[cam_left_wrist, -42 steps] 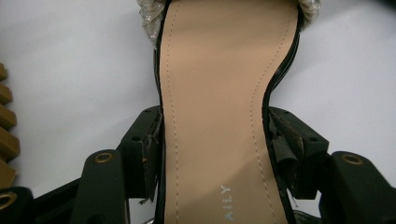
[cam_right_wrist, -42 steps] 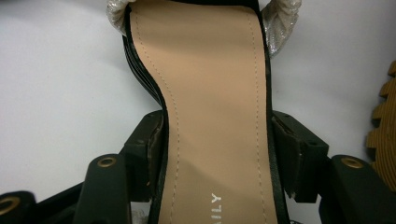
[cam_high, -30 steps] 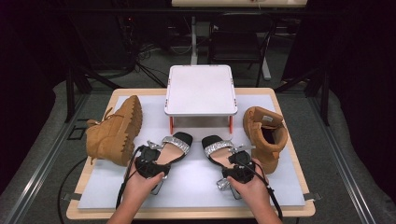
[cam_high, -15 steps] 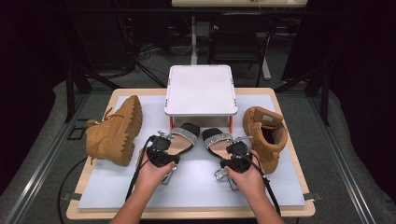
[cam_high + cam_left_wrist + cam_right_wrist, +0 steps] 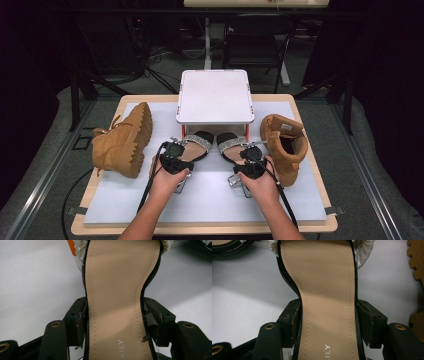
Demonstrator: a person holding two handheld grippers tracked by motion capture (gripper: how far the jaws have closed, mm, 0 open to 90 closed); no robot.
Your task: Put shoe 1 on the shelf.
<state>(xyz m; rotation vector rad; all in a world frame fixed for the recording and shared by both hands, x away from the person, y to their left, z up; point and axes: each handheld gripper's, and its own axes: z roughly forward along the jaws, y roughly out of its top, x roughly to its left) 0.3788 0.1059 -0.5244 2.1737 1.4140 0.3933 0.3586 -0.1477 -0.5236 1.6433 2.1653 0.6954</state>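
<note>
Clamping one sandal each, left gripper (image 5: 113, 322) on left sandal (image 5: 117, 290), right gripper (image 5: 328, 320) on right sandal (image 5: 327, 290).

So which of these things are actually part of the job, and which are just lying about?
In the job:
- left sandal, gripped by the left tool
- right sandal, gripped by the right tool
- white rack, which the sandals' toes slide under

Lying about:
- left boot, on its side
- right boot

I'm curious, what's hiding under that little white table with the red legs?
The toes of both sandals, the left sandal and the right sandal, poke just under the white stand. Its top covers whatever lies farther back underneath.
</note>
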